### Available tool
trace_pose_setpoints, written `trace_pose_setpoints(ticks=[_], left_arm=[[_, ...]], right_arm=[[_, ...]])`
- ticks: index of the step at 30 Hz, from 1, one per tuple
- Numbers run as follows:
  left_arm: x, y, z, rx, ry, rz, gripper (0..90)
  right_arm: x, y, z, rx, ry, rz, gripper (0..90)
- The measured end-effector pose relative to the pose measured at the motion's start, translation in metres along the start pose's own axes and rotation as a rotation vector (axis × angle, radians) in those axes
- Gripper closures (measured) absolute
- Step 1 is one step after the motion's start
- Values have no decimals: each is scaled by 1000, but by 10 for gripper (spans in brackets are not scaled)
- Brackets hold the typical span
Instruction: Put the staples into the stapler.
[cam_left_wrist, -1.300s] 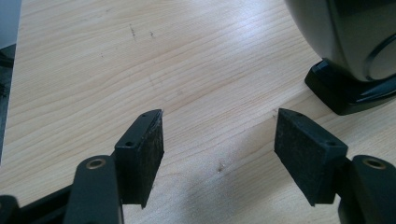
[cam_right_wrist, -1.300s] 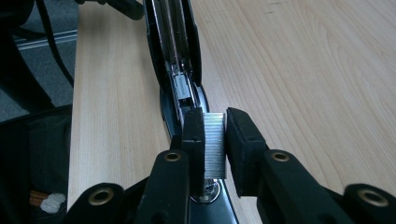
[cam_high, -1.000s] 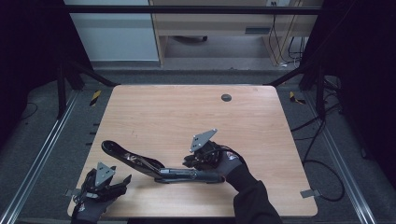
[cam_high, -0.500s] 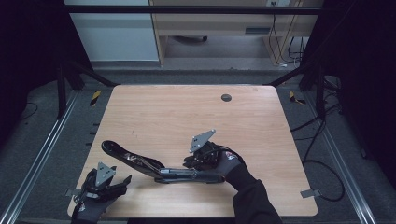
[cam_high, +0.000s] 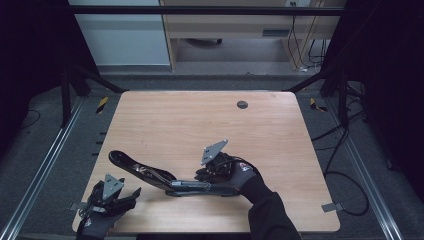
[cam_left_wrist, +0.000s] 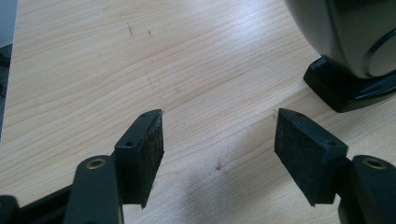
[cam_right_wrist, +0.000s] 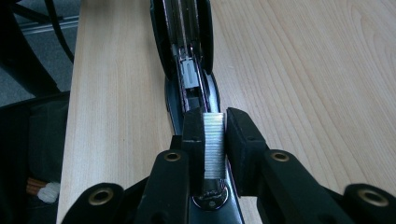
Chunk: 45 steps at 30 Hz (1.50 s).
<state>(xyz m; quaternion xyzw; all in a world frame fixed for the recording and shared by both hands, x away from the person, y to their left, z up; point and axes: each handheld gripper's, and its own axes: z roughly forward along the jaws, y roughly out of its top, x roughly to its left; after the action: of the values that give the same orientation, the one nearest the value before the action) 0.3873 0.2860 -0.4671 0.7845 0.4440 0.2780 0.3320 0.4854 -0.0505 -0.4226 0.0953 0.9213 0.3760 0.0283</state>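
Right gripper (cam_right_wrist: 215, 122) clamping staple strip (cam_right_wrist: 214, 144) above open stapler (cam_high: 165, 177) lying near table (cam_high: 200, 120) front edge; left gripper (cam_left_wrist: 217, 140) gaping, idling beside stapler; advise keeping strip square over channel (cam_right_wrist: 189, 70), lowering gently, avoiding tilt.

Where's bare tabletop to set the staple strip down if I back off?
Free: the far half of the table up to the small round hole, and the right side beyond the right gripper. Crowded: the near edge, with the opened stapler and the left gripper.
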Motion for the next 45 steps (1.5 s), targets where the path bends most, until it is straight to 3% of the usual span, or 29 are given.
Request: trace_pose_setpoints(ticks=[45], left_arm=[[-1, 0, 1, 9, -5, 4, 323]], right_arm=[[-6, -4, 17, 71, 45, -47, 781]])
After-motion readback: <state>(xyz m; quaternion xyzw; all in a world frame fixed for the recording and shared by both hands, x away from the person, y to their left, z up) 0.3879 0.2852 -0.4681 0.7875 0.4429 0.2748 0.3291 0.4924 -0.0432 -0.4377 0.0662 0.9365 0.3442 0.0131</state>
